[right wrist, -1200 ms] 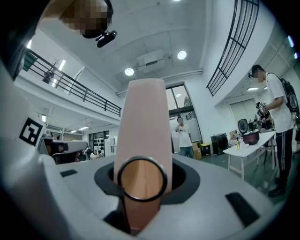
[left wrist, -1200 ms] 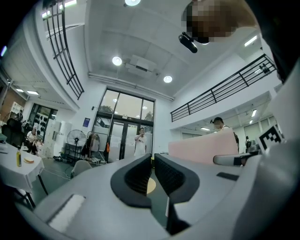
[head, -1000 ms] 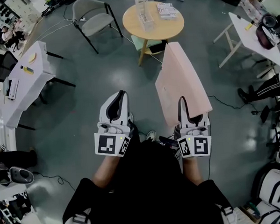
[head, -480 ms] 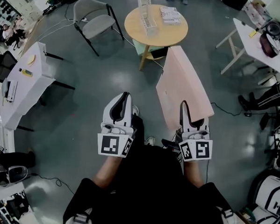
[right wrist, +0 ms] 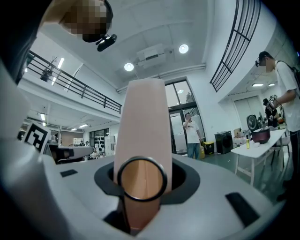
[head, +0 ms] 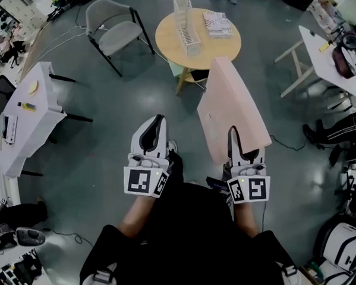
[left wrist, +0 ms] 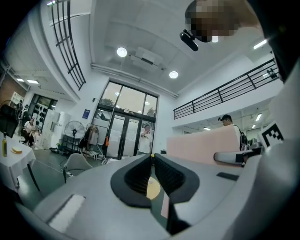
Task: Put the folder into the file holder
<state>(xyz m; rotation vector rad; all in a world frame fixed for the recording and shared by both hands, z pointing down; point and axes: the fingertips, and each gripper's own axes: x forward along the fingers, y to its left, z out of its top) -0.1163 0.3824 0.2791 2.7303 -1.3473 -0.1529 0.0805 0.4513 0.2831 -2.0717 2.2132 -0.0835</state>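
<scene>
My right gripper (head: 232,131) is shut on the lower edge of a pale pink folder (head: 230,109), which stands upright on edge and reaches forward. In the right gripper view the folder (right wrist: 140,117) rises straight out from between the jaws and hides what lies ahead. A white mesh file holder (head: 184,16) stands upright on the round wooden table (head: 178,40) ahead, well beyond the folder's front end. My left gripper (head: 158,118) hangs beside the right one with its jaws together and nothing in them; its own view shows the pads (left wrist: 140,176) meeting.
A stack of printed papers (head: 217,22) lies on the round table beside the file holder. A grey chair (head: 115,29) stands left of it. White tables stand at left (head: 30,111) and right (head: 328,47). People stand by the glass doors (right wrist: 191,136).
The round table with the file holder has drawn nearer in the head view as both grippers travelled toward it. The grip on the folder looks the same.
</scene>
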